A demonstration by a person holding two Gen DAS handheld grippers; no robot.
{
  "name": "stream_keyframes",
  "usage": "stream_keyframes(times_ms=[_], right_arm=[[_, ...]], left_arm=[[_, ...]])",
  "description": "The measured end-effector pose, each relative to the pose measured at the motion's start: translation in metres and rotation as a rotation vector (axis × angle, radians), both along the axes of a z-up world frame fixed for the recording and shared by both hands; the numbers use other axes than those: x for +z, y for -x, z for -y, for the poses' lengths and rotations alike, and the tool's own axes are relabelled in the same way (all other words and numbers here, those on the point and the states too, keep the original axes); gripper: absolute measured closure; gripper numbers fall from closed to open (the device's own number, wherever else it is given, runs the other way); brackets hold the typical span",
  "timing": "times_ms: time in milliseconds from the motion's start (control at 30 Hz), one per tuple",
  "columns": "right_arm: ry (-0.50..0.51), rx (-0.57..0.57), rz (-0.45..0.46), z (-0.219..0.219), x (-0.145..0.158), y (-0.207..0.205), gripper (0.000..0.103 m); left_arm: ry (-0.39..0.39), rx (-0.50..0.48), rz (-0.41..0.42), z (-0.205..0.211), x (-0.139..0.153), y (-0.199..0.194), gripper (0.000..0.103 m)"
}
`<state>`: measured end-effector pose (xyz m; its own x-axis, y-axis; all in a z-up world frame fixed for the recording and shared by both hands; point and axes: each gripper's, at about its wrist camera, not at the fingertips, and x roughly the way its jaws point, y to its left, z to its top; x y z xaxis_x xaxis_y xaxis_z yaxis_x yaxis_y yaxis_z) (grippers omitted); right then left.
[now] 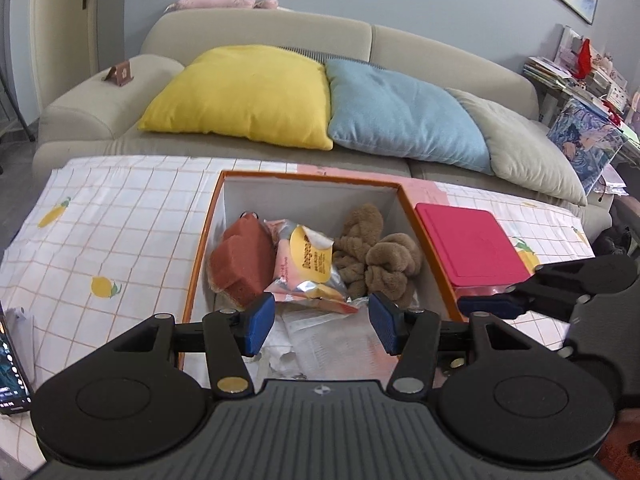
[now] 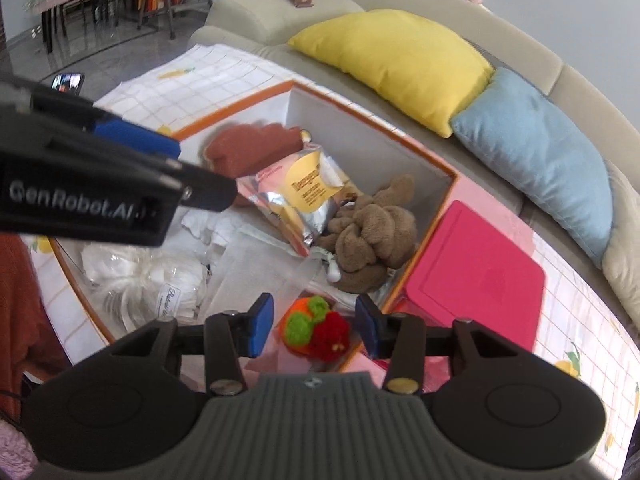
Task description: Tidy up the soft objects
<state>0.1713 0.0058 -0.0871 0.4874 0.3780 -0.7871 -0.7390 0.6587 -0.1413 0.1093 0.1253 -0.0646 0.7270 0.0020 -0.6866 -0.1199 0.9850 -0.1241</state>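
Note:
An orange-rimmed white box [image 1: 308, 196] on the table holds a red-brown plush [image 1: 240, 264], a foil snack packet [image 1: 308, 268] and a brown plush [image 1: 380, 256]. My left gripper [image 1: 322, 326] hovers open over the box's near part, with nothing between its pads. In the right wrist view a knitted orange, green and red toy [image 2: 316, 328] lies between the pads of my right gripper [image 2: 315, 330], which is open with small gaps on both sides of the toy. The left gripper [image 2: 200, 172] reaches in from the upper left there, above the red-brown plush [image 2: 248, 144].
A pink-lidded container [image 2: 472, 276] stands against the box's right wall. White wrappers and paper [image 2: 152, 280] fill the box's near side. A phone [image 1: 12, 372] lies at the table's left edge. Behind the lemon-print tablecloth [image 1: 120, 216] is a sofa with a yellow pillow [image 1: 248, 92] and a blue pillow [image 1: 400, 112].

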Motion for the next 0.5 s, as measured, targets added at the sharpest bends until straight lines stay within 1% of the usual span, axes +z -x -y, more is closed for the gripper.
stream_keyframes(times_ms=[67, 167, 267, 333, 400, 467, 500], right_arm=[[-0.028, -0.027, 0.007, 0.008, 0.012, 0.002, 0.057], [-0.084, -0.093, 0.038, 0.026, 0.035, 0.009, 0.051], [-0.166, -0.196, 0.064, 0.051, 0.063, 0.018, 0.049], [-0.219, -0.264, 0.081, 0.068, 0.079, 0.024, 0.044], [-0.275, -0.326, 0.105, 0.085, 0.093, 0.033, 0.039], [-0.318, -0.375, 0.122, 0.101, 0.103, 0.044, 0.033], [-0.335, -0.397, 0.127, 0.108, 0.107, 0.05, 0.028]], left_arm=[[-0.022, 0.0, 0.01, 0.005, 0.006, 0.002, 0.039], [-0.055, -0.003, 0.045, 0.015, 0.019, 0.009, 0.039], [-0.122, -0.007, 0.125, 0.029, 0.036, 0.019, 0.039], [-0.154, 0.005, 0.175, 0.038, 0.048, 0.026, 0.032], [-0.151, 0.008, 0.239, 0.045, 0.06, 0.036, 0.028], [-0.147, 0.009, 0.27, 0.052, 0.069, 0.044, 0.022], [-0.147, 0.013, 0.283, 0.056, 0.074, 0.048, 0.018]])
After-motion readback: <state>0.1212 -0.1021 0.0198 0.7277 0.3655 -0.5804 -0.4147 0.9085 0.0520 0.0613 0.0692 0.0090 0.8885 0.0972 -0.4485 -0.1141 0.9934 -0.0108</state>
